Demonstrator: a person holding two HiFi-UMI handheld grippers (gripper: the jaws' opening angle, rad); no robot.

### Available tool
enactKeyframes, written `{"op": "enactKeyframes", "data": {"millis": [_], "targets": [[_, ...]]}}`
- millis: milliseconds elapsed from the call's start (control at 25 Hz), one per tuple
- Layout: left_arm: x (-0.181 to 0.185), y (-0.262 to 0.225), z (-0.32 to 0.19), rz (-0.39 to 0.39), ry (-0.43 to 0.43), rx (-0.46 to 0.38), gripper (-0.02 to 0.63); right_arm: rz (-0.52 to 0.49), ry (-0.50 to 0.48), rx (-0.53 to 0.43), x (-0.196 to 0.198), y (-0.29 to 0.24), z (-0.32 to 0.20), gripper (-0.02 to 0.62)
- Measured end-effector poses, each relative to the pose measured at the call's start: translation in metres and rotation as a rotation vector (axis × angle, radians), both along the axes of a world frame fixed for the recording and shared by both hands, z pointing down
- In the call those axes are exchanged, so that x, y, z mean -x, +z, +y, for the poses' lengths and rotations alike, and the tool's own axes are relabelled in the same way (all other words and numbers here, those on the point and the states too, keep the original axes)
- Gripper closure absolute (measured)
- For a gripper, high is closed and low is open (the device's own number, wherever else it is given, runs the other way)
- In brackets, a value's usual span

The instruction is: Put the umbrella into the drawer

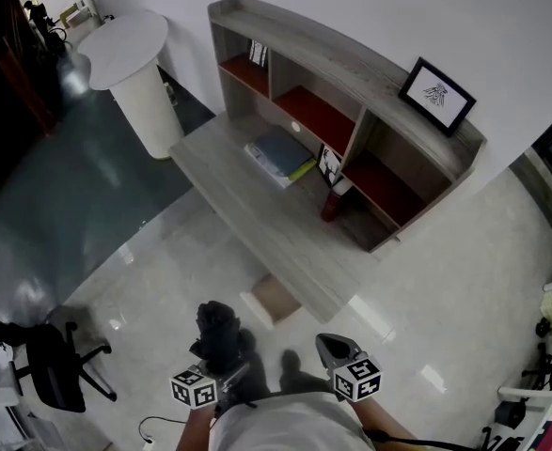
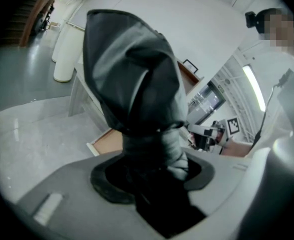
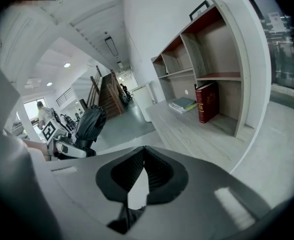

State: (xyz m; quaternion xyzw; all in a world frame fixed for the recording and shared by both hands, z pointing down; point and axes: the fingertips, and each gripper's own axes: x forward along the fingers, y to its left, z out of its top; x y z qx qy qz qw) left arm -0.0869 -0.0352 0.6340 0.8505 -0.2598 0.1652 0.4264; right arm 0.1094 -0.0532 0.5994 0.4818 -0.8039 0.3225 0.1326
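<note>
My left claw (image 2: 152,171) pinches the folded dark umbrella (image 2: 131,74) near its strapped lower end, and the bundle stands up out of the jaws. My right claw (image 3: 144,154), just to the right of it, has its jaws pressed together with nothing between them. Ahead of both claws, the drawer (image 1: 274,299) stands pulled out from under the grey bench (image 1: 257,224), its brown inside showing. Beyond the drawer, a red book (image 3: 207,101) stands upright in a lower bay of the shelf unit (image 1: 351,73). A flat stack of books (image 1: 280,155) lies on the bench to the left of the red book.
</note>
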Motion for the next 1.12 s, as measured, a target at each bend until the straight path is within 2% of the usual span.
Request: {"op": "enactKeyframes", "data": {"millis": [240,680,1120], "targets": [[-0.002,0.017,-0.02,0.001,0.104,0.037,0.38,0.014,0.043,0.029,0.015,0.012,-0.009,0.591],[-0.013,0.076,-0.046,-0.013,0.239,0.132,0.38,0.04,0.11,0.106,0.012,0.047,-0.024,0.591],[-0.03,0.137,-0.05,-0.032,0.312,0.218,0.38,0.023,0.167,0.161,0.015,0.084,-0.029,0.591]]}}
